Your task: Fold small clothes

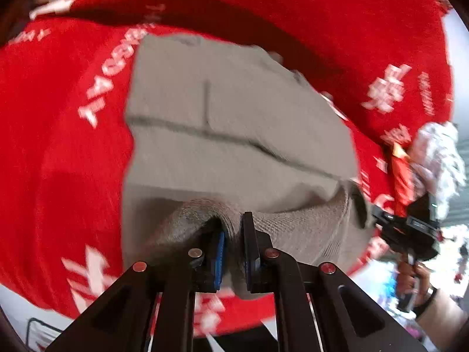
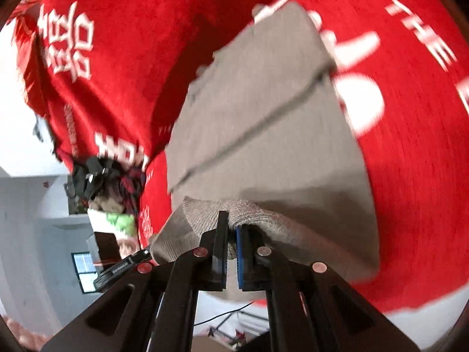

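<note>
A small grey knitted garment [image 1: 234,123] lies on a red cloth [image 1: 58,152] with white lettering. My left gripper [image 1: 233,234] is shut on the garment's ribbed near edge and holds it raised off the cloth. In the right wrist view the same grey garment [image 2: 263,135] stretches away from me, and my right gripper [image 2: 231,234] is shut on its ribbed edge too. The right gripper also shows at the right of the left wrist view [image 1: 404,228], held by a hand. Both views are blurred by motion.
A pile of white and red clothes [image 1: 433,158] sits at the right edge of the red cloth. In the right wrist view a dark and plaid heap of clothes [image 2: 108,179] lies at the cloth's left edge, with white wall and floor beyond.
</note>
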The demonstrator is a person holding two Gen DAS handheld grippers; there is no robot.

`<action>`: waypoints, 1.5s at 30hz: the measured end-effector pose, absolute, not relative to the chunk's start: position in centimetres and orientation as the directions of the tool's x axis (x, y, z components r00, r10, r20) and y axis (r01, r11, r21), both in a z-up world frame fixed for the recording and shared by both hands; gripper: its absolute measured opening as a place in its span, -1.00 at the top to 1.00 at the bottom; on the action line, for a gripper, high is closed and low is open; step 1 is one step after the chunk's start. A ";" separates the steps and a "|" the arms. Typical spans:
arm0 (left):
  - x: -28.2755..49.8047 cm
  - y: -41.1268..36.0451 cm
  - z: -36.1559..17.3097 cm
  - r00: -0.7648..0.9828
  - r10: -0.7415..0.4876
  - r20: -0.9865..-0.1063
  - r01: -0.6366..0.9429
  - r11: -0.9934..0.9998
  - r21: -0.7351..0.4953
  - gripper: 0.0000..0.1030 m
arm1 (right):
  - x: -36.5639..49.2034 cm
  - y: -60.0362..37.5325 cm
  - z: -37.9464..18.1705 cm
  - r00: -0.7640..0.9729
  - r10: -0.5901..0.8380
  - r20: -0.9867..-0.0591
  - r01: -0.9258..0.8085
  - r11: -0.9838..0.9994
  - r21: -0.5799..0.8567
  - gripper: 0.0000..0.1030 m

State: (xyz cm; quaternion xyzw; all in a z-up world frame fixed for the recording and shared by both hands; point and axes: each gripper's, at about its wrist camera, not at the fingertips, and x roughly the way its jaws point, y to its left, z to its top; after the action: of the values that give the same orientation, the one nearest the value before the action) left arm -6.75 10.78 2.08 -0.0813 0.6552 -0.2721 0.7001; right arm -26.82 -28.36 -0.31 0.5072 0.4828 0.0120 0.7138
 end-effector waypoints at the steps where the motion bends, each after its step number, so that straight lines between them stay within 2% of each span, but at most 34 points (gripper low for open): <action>1: -5.9 10.3 1.6 -0.006 -0.466 -0.885 0.276 0.850 -0.449 0.79 | -25.9 -29.2 -0.6 0.533 0.497 -0.685 0.486 0.483 0.728 0.90; 4: -4.3 9.7 0.6 -0.045 -0.422 -0.905 0.275 0.866 -0.418 0.79 | -23.0 -31.3 -1.7 0.505 0.479 -0.718 0.529 0.486 0.696 0.90; 6: -4.2 9.7 0.3 -0.060 -0.391 -0.919 0.284 0.875 -0.391 0.61 | -22.1 -31.9 -2.5 0.477 0.480 -0.736 0.550 0.490 0.676 0.90; 7: -4.3 9.4 0.3 -0.069 -0.379 -0.923 0.294 0.876 -0.382 0.38 | -21.8 -32.2 -2.9 0.467 0.487 -0.738 0.556 0.487 0.673 0.90; 8: -4.5 9.2 0.5 -0.066 -0.368 -0.927 0.303 0.878 -0.370 0.03 | -21.2 -32.1 -3.1 0.461 0.492 -0.739 0.560 0.484 0.672 0.90; 9: -5.0 8.7 0.8 -0.053 -0.352 -0.934 0.311 0.883 -0.351 -0.16 | -21.2 -32.2 -3.2 0.456 0.499 -0.737 0.562 0.481 0.673 0.90; 10: -5.3 8.5 1.4 -0.037 -0.343 -0.938 0.327 0.883 -0.336 -0.26 | -21.2 -32.2 -3.5 0.452 0.506 -0.735 0.564 0.475 0.675 0.89; 12: -5.3 8.4 2.1 -0.044 -0.340 -0.939 0.348 0.876 -0.333 -0.26 | -21.3 -32.4 -3.8 0.448 0.522 -0.726 0.574 0.455 0.681 0.87; 17: -4.4 7.4 3.0 -0.012 -0.255 -0.967 0.414 0.879 -0.237 -0.26 | -21.6 -33.2 -3.5 0.486 0.547 -0.682 0.578 0.384 0.720 0.82; 21: -3.8 6.2 2.6 -0.011 -0.210 -0.978 0.454 0.870 -0.192 -0.26 | -20.3 -33.9 -1.6 0.456 0.486 -0.746 0.572 0.482 0.664 0.78; 23: -4.0 5.4 2.6 0.002 -0.196 -0.981 0.492 0.854 -0.170 -0.27 | -19.4 -33.6 -0.5 0.422 0.455 -0.784 0.537 0.572 0.620 0.51; 24: -4.1 5.0 2.4 0.007 -0.189 -0.982 0.510 0.845 -0.159 -0.29 | -18.8 -33.2 0.1 0.393 0.429 -0.813 0.510 0.634 0.581 0.11; 25: -4.2 4.4 2.2 0.004 -0.188 -0.982 0.526 0.835 -0.158 -0.29 | -18.6 -33.0 0.4 0.379 0.414 -0.828 0.493 0.667 0.559 -0.07; 34: -3.8 0.9 -0.8 0.005 -0.158 -0.987 0.630 0.768 -0.120 -0.28 | -16.4 -30.4 -0.2 0.264 0.315 -0.912 0.389 0.830 0.399 -0.07; 36: -3.5 1.0 -1.3 0.009 -0.154 -0.988 0.631 0.767 -0.113 0.29 | -16.0 -29.6 -1.0 0.226 0.280 -0.933 0.371 0.861 0.348 -0.07; 37: -3.4 1.2 -1.7 -0.006 -0.143 -0.990 0.628 0.770 -0.115 0.75 | -15.9 -29.3 -1.5 0.197 0.265 -0.944 0.370 0.872 0.322 -0.01; 38: -3.3 1.5 -1.8 -0.006 -0.145 -0.989 0.623 0.773 -0.117 0.75 | -16.0 -29.0 -2.0 0.170 0.241 -0.956 0.371 0.883 0.288 0.10; 39: -3.2 1.8 -1.5 -0.001 -0.167 -0.986 0.619 0.774 -0.132 0.75 | -16.1 -28.6 -2.2 0.150 0.217 -0.965 0.370 0.893 0.258 0.56; 40: -3.2 2.3 -1.0 -0.003 -0.191 -0.982 0.614 0.774 -0.152 0.76 | -16.3 -28.2 -2.1 0.148 0.219 -0.964 0.365 0.894 0.259 0.83; 45: -2.8 4.5 2.9 0.023 -0.291 -0.956 0.577 0.785 -0.225 0.76 | -17.7 -27.0 2.3 0.226 0.147 -0.963 0.348 0.911 0.221 0.85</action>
State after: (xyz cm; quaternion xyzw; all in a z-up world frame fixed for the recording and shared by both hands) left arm -2.81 4.54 2.94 0.1140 0.6276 -0.3073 0.7062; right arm -17.75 -27.02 2.34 0.2000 0.6187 -0.0664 0.7568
